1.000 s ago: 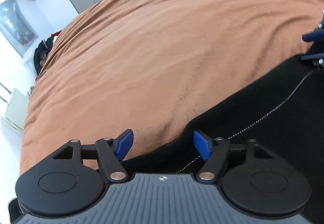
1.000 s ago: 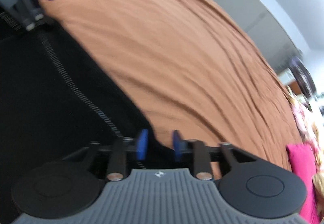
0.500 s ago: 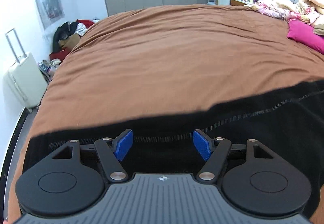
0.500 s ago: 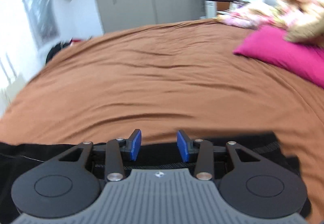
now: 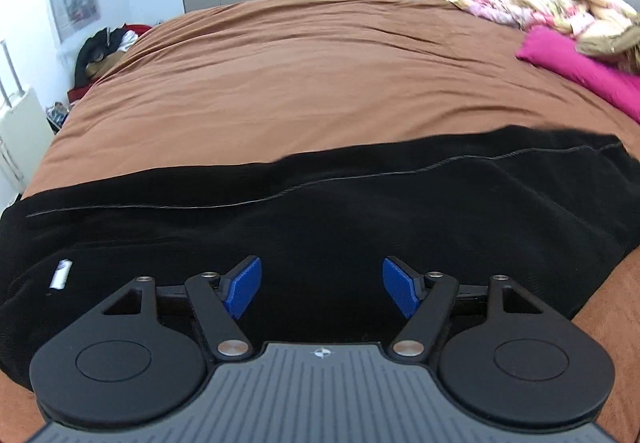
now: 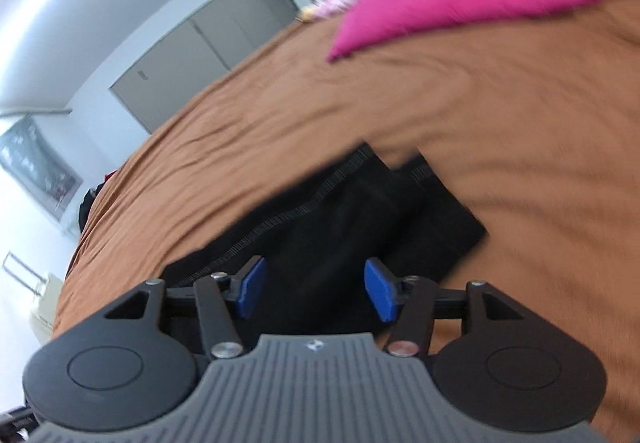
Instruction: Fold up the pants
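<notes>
Your black pants (image 5: 360, 211) lie as one long band across the near edge of the brown bedspread (image 5: 320, 83), legs apparently stacked, cuffs toward the pink pillow (image 5: 580, 71). Lengthwise fold looks done; crosswise folds remain. Your left gripper (image 5: 322, 289) is spread wide over the pants, holding nothing. Your right gripper (image 6: 312, 291) is likewise wide and empty above the cuff end; that view is blurred.
</notes>
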A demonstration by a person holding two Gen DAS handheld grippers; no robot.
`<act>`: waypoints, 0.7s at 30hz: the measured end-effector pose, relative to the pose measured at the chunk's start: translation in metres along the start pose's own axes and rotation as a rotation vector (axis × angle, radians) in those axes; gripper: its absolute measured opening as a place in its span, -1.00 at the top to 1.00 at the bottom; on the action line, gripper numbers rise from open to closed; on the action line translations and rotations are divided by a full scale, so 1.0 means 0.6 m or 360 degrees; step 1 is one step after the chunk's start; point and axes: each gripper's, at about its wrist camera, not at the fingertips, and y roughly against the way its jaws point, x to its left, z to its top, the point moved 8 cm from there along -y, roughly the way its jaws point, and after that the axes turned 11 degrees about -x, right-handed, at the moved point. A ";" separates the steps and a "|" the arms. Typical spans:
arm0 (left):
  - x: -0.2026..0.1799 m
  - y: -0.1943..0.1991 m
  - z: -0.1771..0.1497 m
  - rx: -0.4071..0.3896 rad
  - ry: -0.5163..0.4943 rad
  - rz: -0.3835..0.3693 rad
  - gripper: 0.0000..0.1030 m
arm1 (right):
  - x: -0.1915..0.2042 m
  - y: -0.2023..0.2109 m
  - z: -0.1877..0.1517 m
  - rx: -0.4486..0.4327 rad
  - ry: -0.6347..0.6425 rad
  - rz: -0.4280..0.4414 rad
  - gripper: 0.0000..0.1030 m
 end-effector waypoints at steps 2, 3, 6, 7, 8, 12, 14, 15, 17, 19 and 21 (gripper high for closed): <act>-0.039 -0.013 0.011 0.0007 0.0053 -0.0039 -0.59 | -0.028 -0.006 -0.016 0.0025 -0.0120 -0.0042 -0.03; -0.064 -0.016 0.022 0.0003 0.0065 -0.0080 -0.59 | -0.040 -0.009 -0.021 0.0025 -0.0178 -0.0058 -0.05; -0.138 -0.024 0.049 -0.0026 -0.0014 -0.0172 -0.59 | -0.045 -0.016 -0.019 -0.0034 -0.0233 -0.0047 -0.03; -0.160 -0.029 0.053 -0.0030 -0.0044 -0.0196 -0.59 | -0.041 -0.022 -0.012 -0.0077 -0.0228 -0.0040 -0.03; -0.179 -0.035 0.055 -0.0030 -0.0071 -0.0213 -0.59 | -0.040 -0.028 -0.005 -0.0108 -0.0225 -0.0044 -0.03; -0.229 -0.068 0.045 0.0016 -0.0147 -0.0246 -0.59 | -0.053 -0.070 0.027 -0.0184 -0.0285 -0.0168 -0.03; -0.244 -0.085 0.033 0.0053 -0.0159 -0.0252 -0.59 | -0.056 -0.097 0.035 -0.0170 -0.0288 -0.0191 -0.03; -0.250 -0.091 0.029 0.0068 -0.0164 -0.0249 -0.59 | -0.062 -0.109 0.036 -0.0167 -0.0308 -0.0223 -0.03; -0.256 -0.101 0.021 0.0093 -0.0169 -0.0240 -0.59 | -0.071 -0.131 0.035 -0.0135 -0.0372 -0.0239 -0.01; -0.256 -0.105 0.016 0.0109 -0.0160 -0.0242 -0.58 | -0.081 -0.148 0.031 -0.0093 -0.0386 -0.0278 0.56; -0.260 -0.106 0.015 0.0110 -0.0150 -0.0244 -0.58 | -0.093 -0.150 0.030 -0.0063 -0.0422 -0.0297 0.75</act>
